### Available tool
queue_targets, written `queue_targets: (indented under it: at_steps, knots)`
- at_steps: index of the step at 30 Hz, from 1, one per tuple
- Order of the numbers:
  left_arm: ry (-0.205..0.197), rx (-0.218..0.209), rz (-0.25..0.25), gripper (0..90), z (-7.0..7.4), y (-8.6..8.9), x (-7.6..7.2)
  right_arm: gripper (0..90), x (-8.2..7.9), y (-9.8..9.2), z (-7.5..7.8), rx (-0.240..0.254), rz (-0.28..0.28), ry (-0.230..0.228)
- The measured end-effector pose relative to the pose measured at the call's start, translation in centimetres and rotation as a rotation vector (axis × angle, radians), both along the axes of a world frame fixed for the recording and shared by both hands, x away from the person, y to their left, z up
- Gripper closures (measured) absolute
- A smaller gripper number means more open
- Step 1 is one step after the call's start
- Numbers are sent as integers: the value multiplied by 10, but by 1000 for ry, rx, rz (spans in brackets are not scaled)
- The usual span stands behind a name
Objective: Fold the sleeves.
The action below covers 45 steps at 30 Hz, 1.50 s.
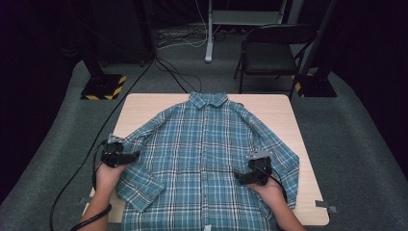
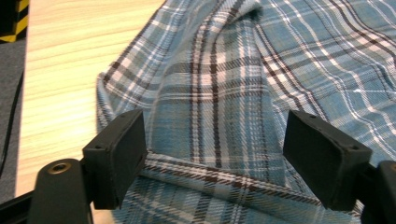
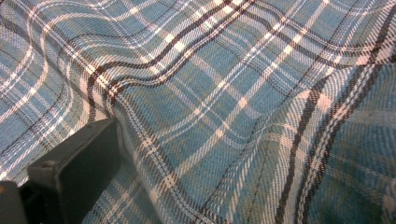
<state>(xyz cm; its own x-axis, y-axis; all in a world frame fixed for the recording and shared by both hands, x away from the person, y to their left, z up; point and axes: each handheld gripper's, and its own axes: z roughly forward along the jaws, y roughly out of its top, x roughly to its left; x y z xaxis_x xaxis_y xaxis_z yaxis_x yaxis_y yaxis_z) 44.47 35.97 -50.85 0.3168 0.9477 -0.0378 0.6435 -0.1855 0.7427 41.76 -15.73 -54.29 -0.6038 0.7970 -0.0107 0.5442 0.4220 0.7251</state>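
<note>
A teal plaid shirt lies face up on the light wooden table, buttoned, collar at the far side, sleeves angled down. My left gripper lies at the shirt's left sleeve. Its jaws stand wide apart with a raised fold of sleeve cloth between them, and neither pad presses on the cloth. My right gripper rests on the shirt's lower right body, pointing left. In the right gripper view one finger shows at the left, lying on the plaid cloth; a fold hides the other, so the gap looks wide.
Bare tabletop lies left of the sleeve. A black folding chair stands behind the table. A stand base with yellow-black stripes sits at the far left, and cables cross the grey floor. A grey tape tab marks the table's near right corner.
</note>
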Motion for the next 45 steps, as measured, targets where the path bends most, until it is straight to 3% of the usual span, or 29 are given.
queue_targets:
  at_steps: [8,17,22,32,37,45]
  knots:
    - [-3,9,31,225,1,5,-1,0,0,0,0,0,0,0]
    - [-14,-12,43,221,3,9,-2,0,0,0,0,0,0,0]
    - [-38,-12,39,218,8,9,-4,0,0,0,0,0,0,0]
    - [24,-40,79,243,-3,20,1,0,0,0,0,0,0,0]
    - [63,-41,64,382,-7,21,2,0,0,0,0,0,0,0]
    - [55,24,21,647,-5,16,0,0,0,0,0,0,0,0]
